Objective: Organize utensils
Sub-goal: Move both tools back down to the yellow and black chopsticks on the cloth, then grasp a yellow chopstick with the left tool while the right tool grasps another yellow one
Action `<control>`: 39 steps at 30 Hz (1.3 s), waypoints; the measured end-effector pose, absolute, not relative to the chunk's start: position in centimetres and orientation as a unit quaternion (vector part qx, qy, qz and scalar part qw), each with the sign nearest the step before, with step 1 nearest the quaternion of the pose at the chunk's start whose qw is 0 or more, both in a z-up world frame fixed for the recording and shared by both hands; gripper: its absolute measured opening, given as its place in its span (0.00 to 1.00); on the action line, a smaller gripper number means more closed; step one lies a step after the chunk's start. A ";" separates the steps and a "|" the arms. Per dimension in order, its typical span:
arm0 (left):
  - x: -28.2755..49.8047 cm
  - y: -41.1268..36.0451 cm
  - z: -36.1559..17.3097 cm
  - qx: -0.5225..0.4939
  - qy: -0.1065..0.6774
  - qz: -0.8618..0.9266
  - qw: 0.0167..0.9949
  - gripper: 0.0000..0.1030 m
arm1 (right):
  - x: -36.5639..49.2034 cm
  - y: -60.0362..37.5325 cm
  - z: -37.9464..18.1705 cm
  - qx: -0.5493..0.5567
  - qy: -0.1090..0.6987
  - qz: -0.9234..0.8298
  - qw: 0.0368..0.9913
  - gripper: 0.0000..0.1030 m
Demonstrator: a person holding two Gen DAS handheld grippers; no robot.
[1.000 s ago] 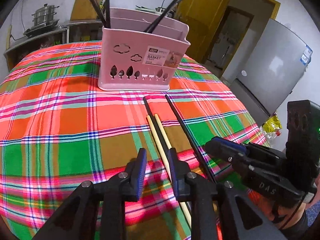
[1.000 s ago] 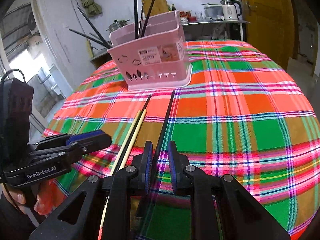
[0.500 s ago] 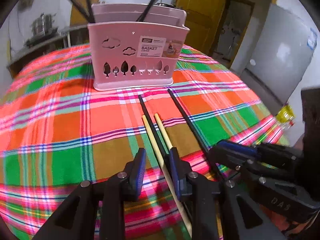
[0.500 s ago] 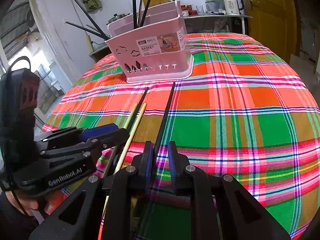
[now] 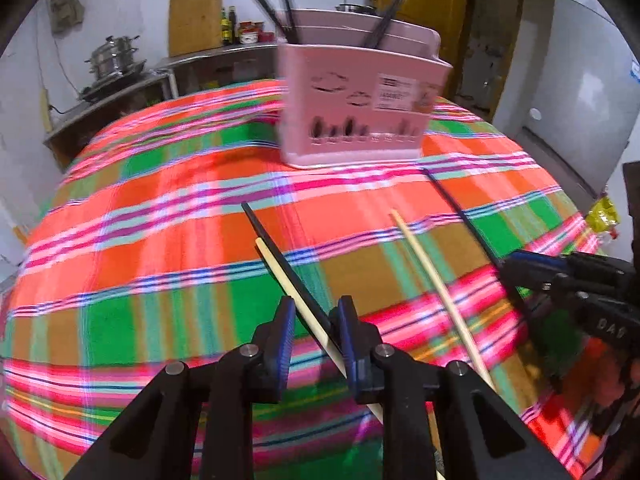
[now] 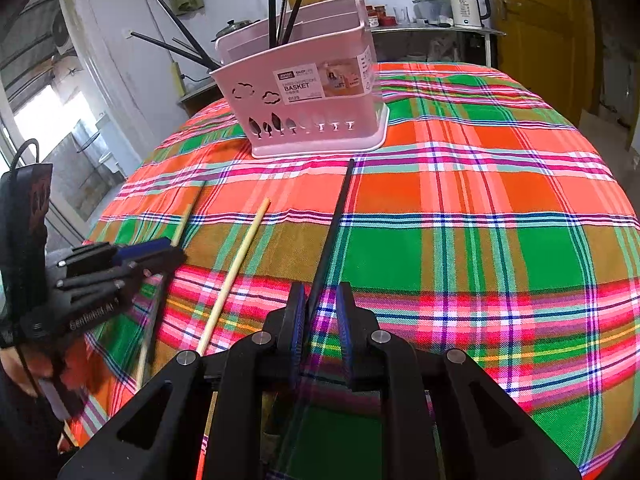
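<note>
A pink utensil basket (image 5: 360, 120) (image 6: 304, 120) stands at the far side of the plaid tablecloth (image 6: 480, 240) with several black chopsticks upright in it. My left gripper (image 5: 316, 312) (image 6: 176, 252) has its jaws closing, and the pads grip a black chopstick (image 5: 280, 255) and a pale wooden chopstick (image 5: 288, 283) that cross between them, raised off the cloth. A second wooden chopstick (image 5: 436, 288) (image 6: 236, 272) lies loose between the grippers. My right gripper (image 6: 320, 300) (image 5: 508, 268) is shut on another black chopstick (image 6: 335, 216) (image 5: 460, 212), whose far tip points at the basket.
The round table drops away on all sides. Behind it are a shelf with steel pots (image 5: 112, 56), a counter with a white kettle (image 6: 466, 6), a yellow door (image 6: 536, 40) and a grey fridge (image 5: 580, 80). A hand (image 6: 24, 368) holds the left gripper.
My left gripper has swung left carrying the black and one wooden chopstick away from the other wooden one, which stays on the cloth. The right gripper and its chopstick have not moved.
</note>
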State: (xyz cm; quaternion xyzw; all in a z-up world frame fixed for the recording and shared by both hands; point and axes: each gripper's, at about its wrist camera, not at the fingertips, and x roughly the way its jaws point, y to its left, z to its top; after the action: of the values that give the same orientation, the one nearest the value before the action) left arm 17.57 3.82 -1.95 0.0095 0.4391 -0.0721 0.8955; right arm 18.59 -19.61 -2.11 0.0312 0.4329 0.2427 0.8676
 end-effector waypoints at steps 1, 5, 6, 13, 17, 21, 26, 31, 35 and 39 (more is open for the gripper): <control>17.7 4.3 -1.8 0.004 0.440 -0.073 0.895 0.22 | 18.6 -19.6 -2.1 0.031 0.433 0.243 0.867 0.16; 18.8 5.9 -1.3 -0.041 0.440 -0.085 0.893 0.22 | 18.7 -19.6 -2.1 0.031 0.435 0.242 0.867 0.16; 19.2 6.0 -1.4 -0.050 0.442 -0.088 0.892 0.22 | 18.7 -19.6 -2.1 0.031 0.435 0.242 0.867 0.16; 20.1 5.0 -1.8 -0.074 0.437 -0.134 0.886 0.22 | 18.8 -19.6 -2.1 0.032 0.435 0.241 0.867 0.16; 19.4 5.4 -1.3 -0.070 0.429 -0.114 0.893 0.22 | 18.6 -19.7 -1.7 0.030 0.430 0.239 0.870 0.16; 18.8 6.0 -2.1 -0.065 0.441 -0.096 0.890 0.22 | 18.3 -19.2 -1.0 0.032 0.418 0.248 0.873 0.16; 18.6 5.6 -2.2 -0.063 0.440 -0.094 0.891 0.24 | 17.7 -18.0 -0.5 0.026 0.413 0.259 0.873 0.16; 18.6 3.6 -2.4 -0.020 0.441 -0.053 0.896 0.26 | 17.5 -17.4 -0.2 0.025 0.412 0.263 0.872 0.16; 18.5 3.7 -2.3 -0.017 0.443 -0.050 0.895 0.23 | 17.4 -16.6 -0.1 0.021 0.414 0.267 0.870 0.16; 18.2 5.5 -2.3 -0.034 0.448 -0.051 0.892 0.09 | 17.4 -15.6 -0.4 0.014 0.418 0.272 0.867 0.16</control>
State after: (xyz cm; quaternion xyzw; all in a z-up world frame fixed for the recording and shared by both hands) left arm 18.24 5.47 -2.33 -0.0337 0.4475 -0.0510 0.8922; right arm 17.44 -15.61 -0.40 0.0137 0.4176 0.2719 0.8669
